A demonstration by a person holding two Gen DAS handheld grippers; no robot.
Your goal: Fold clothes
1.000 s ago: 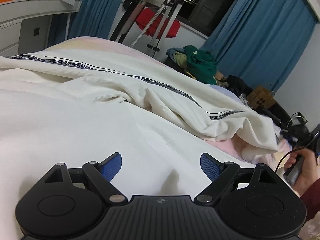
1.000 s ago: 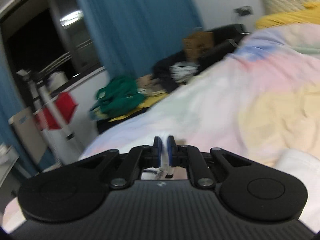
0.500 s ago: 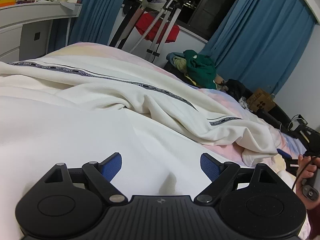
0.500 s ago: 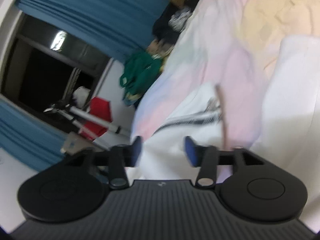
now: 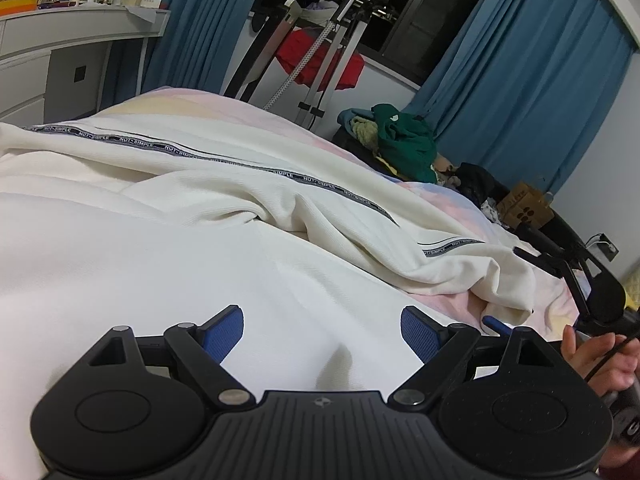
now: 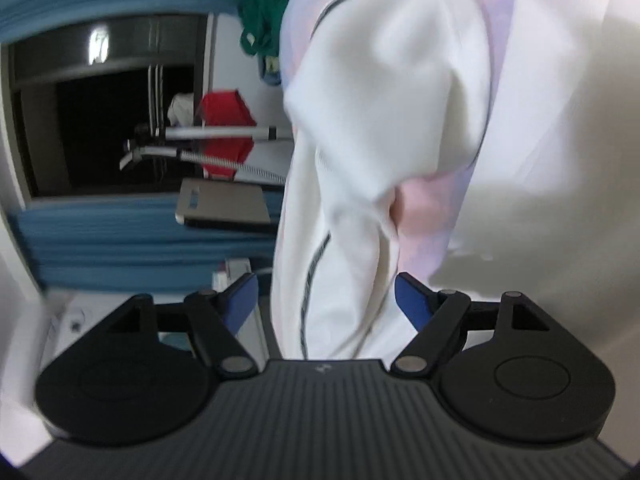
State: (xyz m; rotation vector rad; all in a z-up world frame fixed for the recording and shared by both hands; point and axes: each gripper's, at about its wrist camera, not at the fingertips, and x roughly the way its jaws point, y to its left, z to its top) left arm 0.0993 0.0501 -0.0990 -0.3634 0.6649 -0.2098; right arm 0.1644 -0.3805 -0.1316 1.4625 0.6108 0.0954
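White garment (image 5: 248, 184), dark lettered stripe, rumpled on bed (image 5: 452, 204); near end cropped. Left hand-held gripper (image 5: 322, 330), right hand-held gripper (image 6: 326, 300): fingers apart, empty.

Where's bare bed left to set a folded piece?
Bare pastel bedsheet shows beyond the white garment's striped edge, towards the drying rack, plus a sliver by its cuff. The garment covers everything nearer. Crowded: the green clothes pile.

My left gripper (image 5: 322, 330) hangs level, its 2 blue pads (image 5: 224, 330) spread wide. My right gripper (image 6: 326, 300) is rolled sideways, jaws wide apart, gripping nothing.
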